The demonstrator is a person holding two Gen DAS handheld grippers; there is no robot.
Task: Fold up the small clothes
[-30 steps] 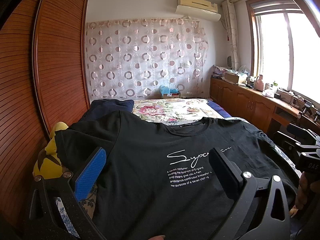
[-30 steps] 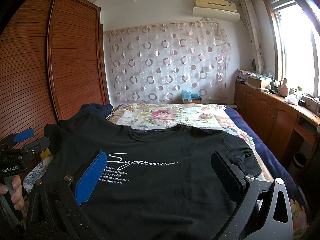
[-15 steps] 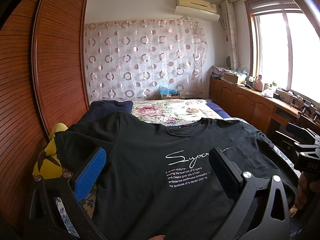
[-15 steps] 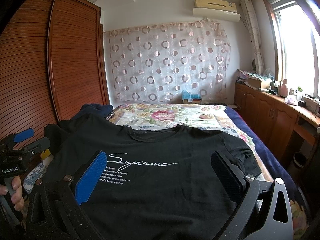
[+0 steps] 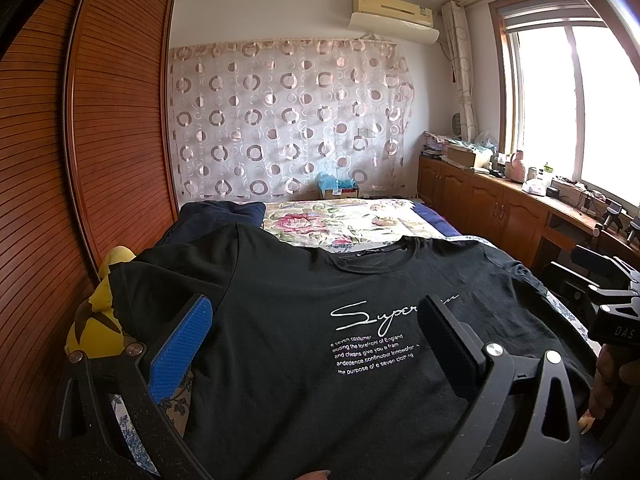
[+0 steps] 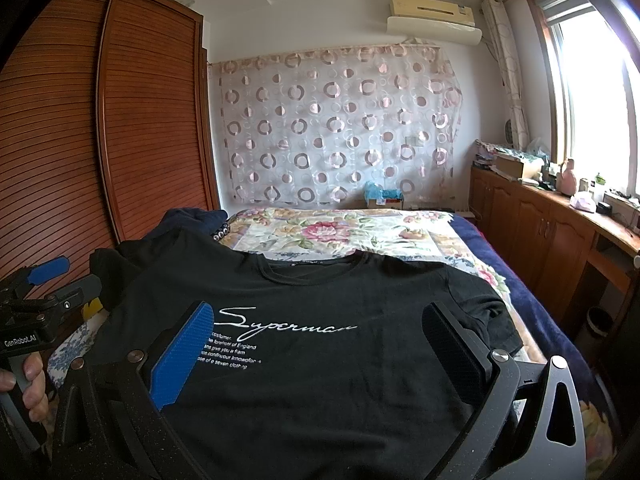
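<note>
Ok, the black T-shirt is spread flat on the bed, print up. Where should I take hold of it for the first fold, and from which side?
Judging by its pose, pinch the black T-shirt at the sleeves, which lie spread flat at either side: left hand-held gripper on the left sleeve, right hand-held gripper on the right sleeve. Come in low from the outer edges, jaws open as now.

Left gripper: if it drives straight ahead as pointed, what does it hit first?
Probably the black T-shirt: the open left gripper points low across its chest print, nothing between. Depth unclear; it might skim over toward the floral bedspread.
</note>
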